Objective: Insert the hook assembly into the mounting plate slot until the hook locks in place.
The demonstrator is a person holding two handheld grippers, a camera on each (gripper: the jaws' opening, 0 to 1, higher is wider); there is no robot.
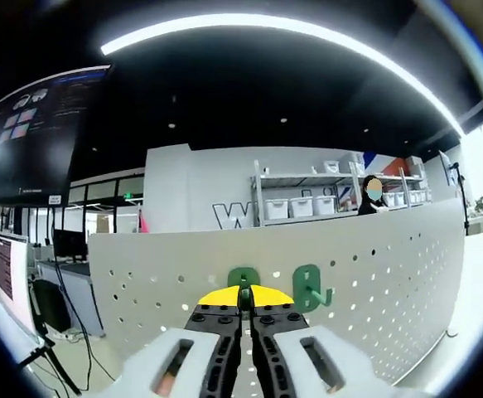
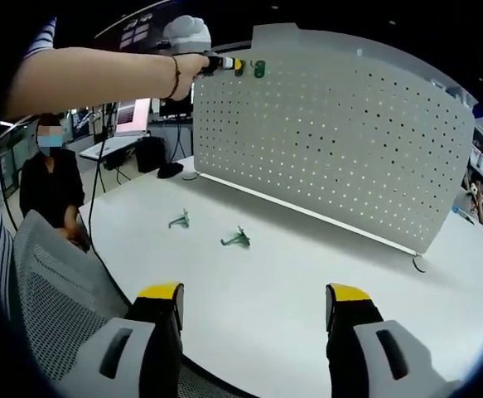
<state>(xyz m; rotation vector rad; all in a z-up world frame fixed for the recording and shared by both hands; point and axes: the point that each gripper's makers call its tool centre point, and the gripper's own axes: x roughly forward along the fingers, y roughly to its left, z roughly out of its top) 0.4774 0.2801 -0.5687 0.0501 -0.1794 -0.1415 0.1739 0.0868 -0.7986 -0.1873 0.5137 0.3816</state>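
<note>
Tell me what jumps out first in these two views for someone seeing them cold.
The big white pegboard panel standing upright on the white table, with a person's arm holding the left gripper at its top edge, jaws shut on a green hook beside a second green hook already mounted. Two spare hooks lie on the table in front of the panel, while the right gripper hangs open above the near edge.
</note>
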